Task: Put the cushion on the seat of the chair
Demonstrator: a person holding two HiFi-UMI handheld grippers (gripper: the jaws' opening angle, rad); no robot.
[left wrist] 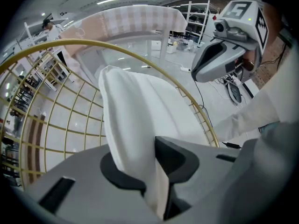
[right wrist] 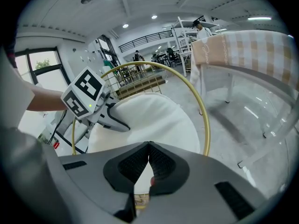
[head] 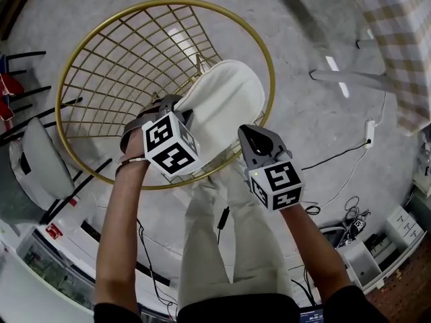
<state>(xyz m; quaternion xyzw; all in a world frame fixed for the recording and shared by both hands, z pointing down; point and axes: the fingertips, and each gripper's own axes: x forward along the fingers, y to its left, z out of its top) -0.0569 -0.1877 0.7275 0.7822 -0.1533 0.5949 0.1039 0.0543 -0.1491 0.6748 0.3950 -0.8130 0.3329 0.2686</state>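
A white cushion (head: 225,103) lies tilted inside the round gold wire chair (head: 67,73), its near edge raised over the front rim. My left gripper (head: 174,106) is shut on that near edge. In the left gripper view the white fabric (left wrist: 140,120) is pinched between the jaws (left wrist: 152,171), with the wire seat (left wrist: 56,120) beyond. My right gripper (head: 248,134) hovers by the cushion's right side at the rim. Its tips (right wrist: 148,146) meet, with nothing held. Past them are the cushion (right wrist: 149,120), the rim (right wrist: 203,111) and the left gripper (right wrist: 124,125). The right gripper (left wrist: 198,73) shows apart from the cushion.
A table with a checked cloth (head: 397,39) stands at the upper right. A chair with a pale seat (head: 44,157) is at the left. Cables and a power strip (head: 369,132) lie on the floor at the right, with boxes (head: 363,261) below them. The person's legs (head: 222,234) stand against the chair's front.
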